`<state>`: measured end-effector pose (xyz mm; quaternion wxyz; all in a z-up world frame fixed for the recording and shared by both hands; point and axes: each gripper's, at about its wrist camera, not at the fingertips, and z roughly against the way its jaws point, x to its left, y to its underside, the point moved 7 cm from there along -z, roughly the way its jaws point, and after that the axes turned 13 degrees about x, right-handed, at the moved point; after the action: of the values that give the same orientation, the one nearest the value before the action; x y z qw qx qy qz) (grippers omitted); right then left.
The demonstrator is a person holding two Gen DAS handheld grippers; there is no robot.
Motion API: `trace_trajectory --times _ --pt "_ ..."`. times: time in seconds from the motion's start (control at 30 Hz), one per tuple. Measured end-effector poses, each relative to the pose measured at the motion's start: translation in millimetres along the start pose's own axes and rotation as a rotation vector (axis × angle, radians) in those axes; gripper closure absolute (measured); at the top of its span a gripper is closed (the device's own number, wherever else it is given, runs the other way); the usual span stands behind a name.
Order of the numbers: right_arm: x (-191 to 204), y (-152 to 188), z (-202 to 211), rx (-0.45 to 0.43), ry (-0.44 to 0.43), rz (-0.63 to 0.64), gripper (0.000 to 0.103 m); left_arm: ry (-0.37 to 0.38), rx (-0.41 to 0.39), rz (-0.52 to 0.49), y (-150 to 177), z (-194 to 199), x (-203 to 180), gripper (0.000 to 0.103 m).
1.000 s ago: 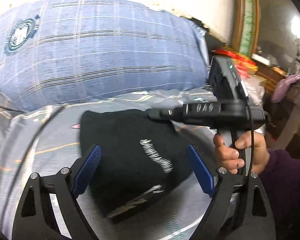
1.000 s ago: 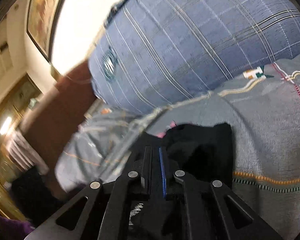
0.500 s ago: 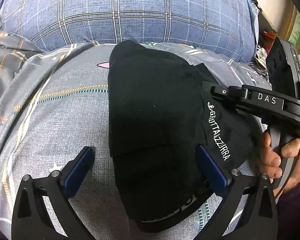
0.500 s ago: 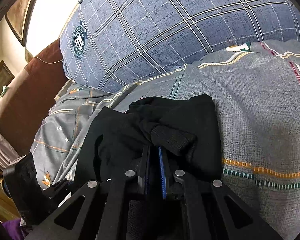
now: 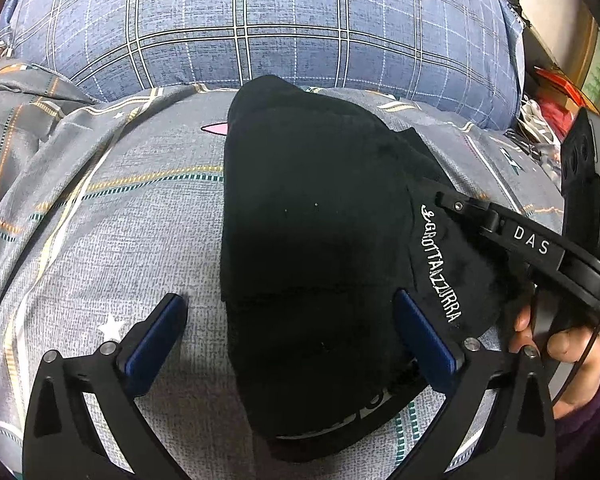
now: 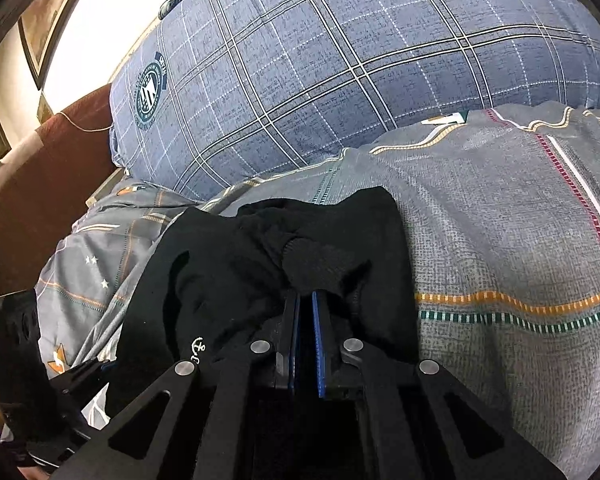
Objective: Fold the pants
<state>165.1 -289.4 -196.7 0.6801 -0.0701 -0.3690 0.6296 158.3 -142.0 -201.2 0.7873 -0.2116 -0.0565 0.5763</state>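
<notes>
Below the pillow (image 5: 260, 28), the pants (image 5: 320, 248) now lie settled as a bundle on the quilt (image 5: 100, 240). Right gripper (image 6: 306, 300) stays pinched on their edge; left gripper (image 5: 288, 320) hangs wide, empty. Folding looks nearly done.

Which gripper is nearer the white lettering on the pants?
Right. The right gripper clamps the black pants just beside the white lettering; the left gripper is open, its fingers straddling the pants' near end.
</notes>
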Motion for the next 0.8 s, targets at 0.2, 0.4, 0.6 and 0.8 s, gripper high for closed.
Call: trace_trajectory --times 0.2,0.4,0.6,0.8 --pt "1.5 4.1 5.4 -0.033 0.047 -0.006 0.099 0.042 0.010 -0.012 -2.6 0.7 2.9 0.000" --pt "3.5 5.7 7.3 -0.046 0.095 0.008 0.099 0.179 0.056 -0.034 -9.2 9.4 9.5 0.000" --pt "7.7 6.6 7.6 -0.054 0.142 0.033 0.099 0.179 -0.231 0.000 -28.3 52.3 37.8 0.000" --pt "10.3 7.5 9.1 -0.064 0.206 0.050 0.088 0.122 -0.332 0.002 -31.3 56.5 35.2 0.000"
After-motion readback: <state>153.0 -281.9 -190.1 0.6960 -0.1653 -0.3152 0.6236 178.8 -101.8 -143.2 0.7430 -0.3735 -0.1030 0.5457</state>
